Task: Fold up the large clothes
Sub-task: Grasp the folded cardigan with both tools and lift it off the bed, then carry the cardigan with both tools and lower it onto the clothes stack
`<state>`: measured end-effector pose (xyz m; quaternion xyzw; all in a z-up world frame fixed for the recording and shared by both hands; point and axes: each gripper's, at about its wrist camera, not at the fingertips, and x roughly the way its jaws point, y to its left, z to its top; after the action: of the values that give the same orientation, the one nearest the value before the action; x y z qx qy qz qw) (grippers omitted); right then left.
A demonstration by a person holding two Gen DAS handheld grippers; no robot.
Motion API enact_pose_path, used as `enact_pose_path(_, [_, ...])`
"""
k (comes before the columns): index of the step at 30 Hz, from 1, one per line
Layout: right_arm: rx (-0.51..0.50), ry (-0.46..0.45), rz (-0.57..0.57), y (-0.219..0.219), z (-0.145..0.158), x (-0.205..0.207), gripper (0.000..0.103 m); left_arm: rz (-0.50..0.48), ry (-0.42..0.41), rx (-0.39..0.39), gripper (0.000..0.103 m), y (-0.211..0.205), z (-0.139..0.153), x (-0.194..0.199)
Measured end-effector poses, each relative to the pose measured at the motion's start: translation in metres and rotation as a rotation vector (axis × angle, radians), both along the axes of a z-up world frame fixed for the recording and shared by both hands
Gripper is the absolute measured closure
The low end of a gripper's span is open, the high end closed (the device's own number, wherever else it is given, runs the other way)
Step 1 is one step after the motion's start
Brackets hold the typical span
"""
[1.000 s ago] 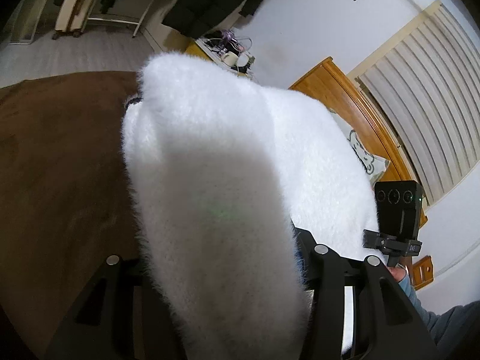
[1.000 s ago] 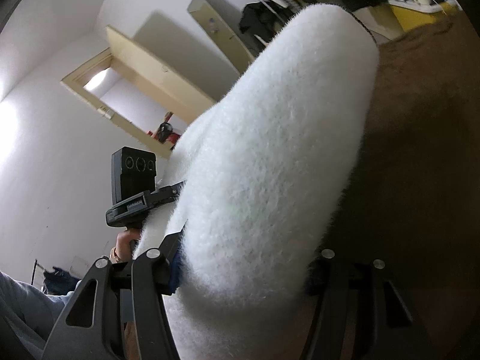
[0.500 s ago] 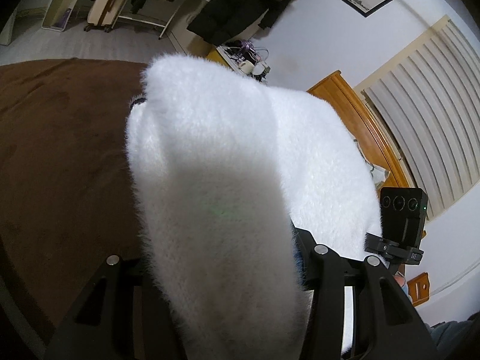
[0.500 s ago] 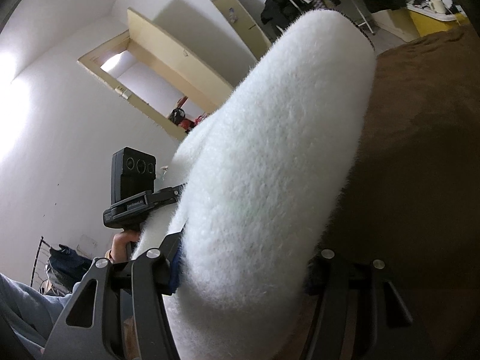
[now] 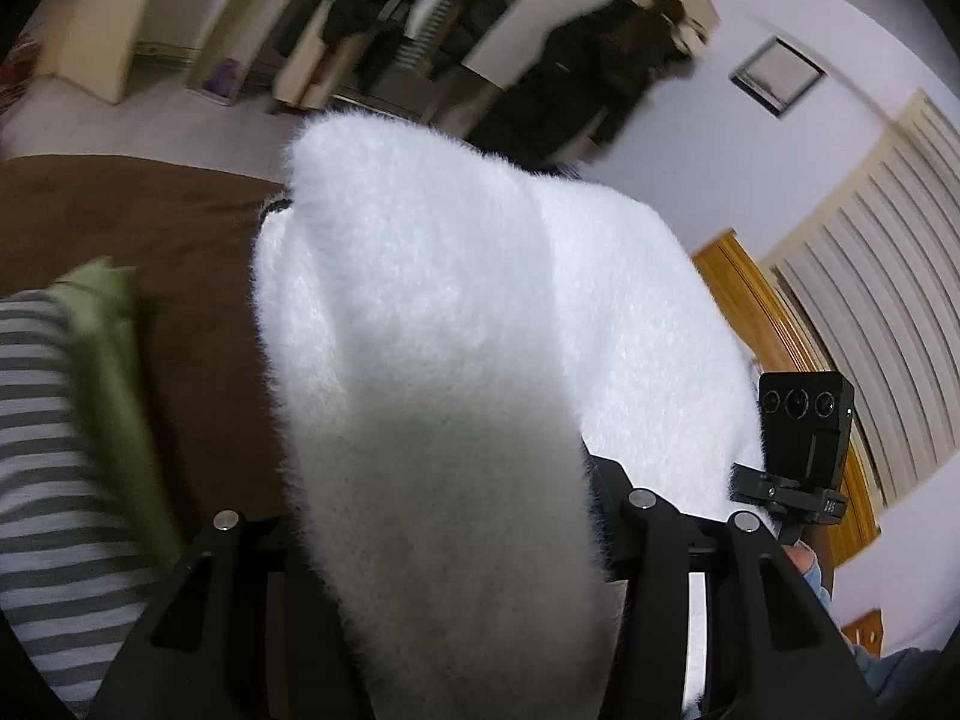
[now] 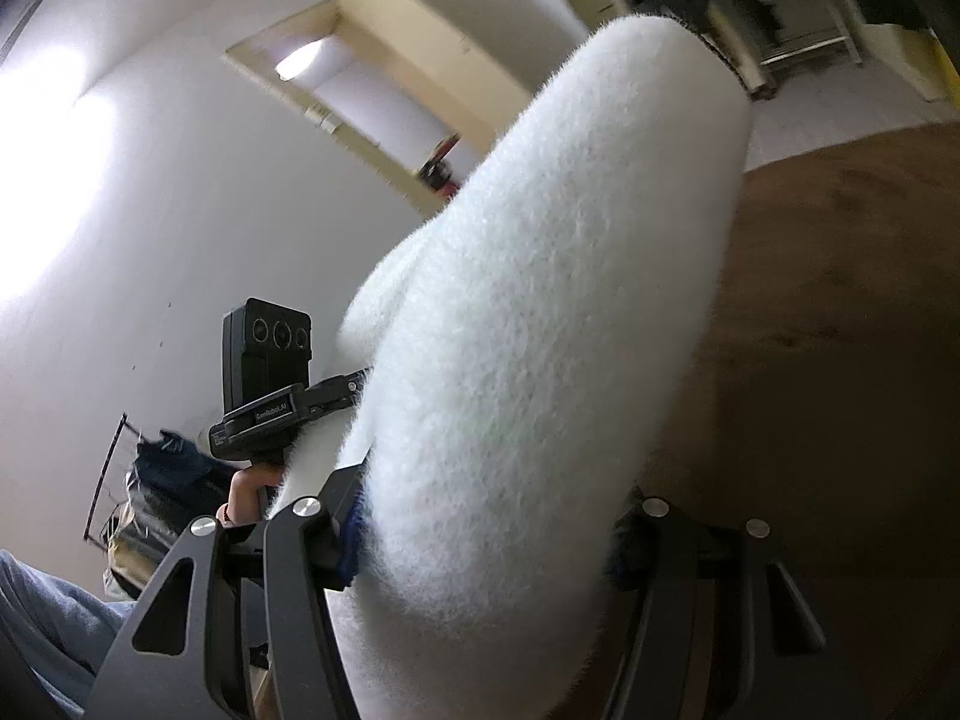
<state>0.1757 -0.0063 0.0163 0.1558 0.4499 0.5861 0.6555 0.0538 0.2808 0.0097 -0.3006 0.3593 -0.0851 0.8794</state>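
Observation:
A thick, fluffy white garment (image 5: 456, 360) is folded into a bundle and held in the air between both grippers, above the brown bedspread (image 5: 120, 222). My left gripper (image 5: 444, 516) is shut on one end of the bundle, whose fur hides the fingertips. My right gripper (image 6: 486, 540) is shut on the other end of the same white garment (image 6: 540, 312). Each wrist view shows the other gripper: the right gripper (image 5: 798, 462) at the far side of the bundle, the left gripper (image 6: 270, 384) with a hand under it.
A folded pile with a grey-striped piece (image 5: 42, 450) and a green piece (image 5: 108, 348) lies on the bed at the left. A wooden headboard (image 5: 774, 336) and blinds stand to the right. Dark coats (image 5: 570, 84) hang on the far wall. A clothes rack (image 6: 144, 480) stands by the white wall.
Both grippers have swung sideways and a little upward with the white bundle. The striped and green pile has come into the left wrist view, and the room behind has shifted.

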Motion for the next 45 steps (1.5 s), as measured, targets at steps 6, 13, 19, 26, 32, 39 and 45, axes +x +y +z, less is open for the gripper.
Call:
enact_pose_path(6, [0.026,0.017,0.122,0.102,-0.003,-0.008,0.046,0.124,0.022,0.066,0.054,0.079,0.012,-0.045])
enact_pose_path(13, [0.007,0.054,0.245,0.203,-0.024,-0.015,0.046,0.255,0.083,0.11,0.054,0.158,0.002,-0.087])
enact_pose_path(19, [-0.04,0.07,0.323,0.269,-0.042,-0.028,0.046,0.331,0.132,0.081,0.054,0.216,-0.025,-0.121])
enact_pose_path(26, [-0.11,0.113,0.32,0.291,-0.09,-0.022,0.037,0.332,0.196,0.022,0.043,0.245,-0.076,-0.122])
enact_pose_path(32, [-0.123,0.148,0.289,0.282,-0.108,-0.002,0.027,0.345,0.16,-0.03,0.04,0.255,-0.094,-0.129])
enact_pose_path(39, [-0.264,-0.035,0.23,0.288,-0.08,-0.015,0.005,0.327,0.191,0.064,0.03,0.255,-0.079,-0.141])
enact_pose_path(45, [-0.349,-0.263,0.204,0.268,-0.04,-0.032,0.005,0.304,0.279,0.373,0.027,0.226,-0.031,-0.144])
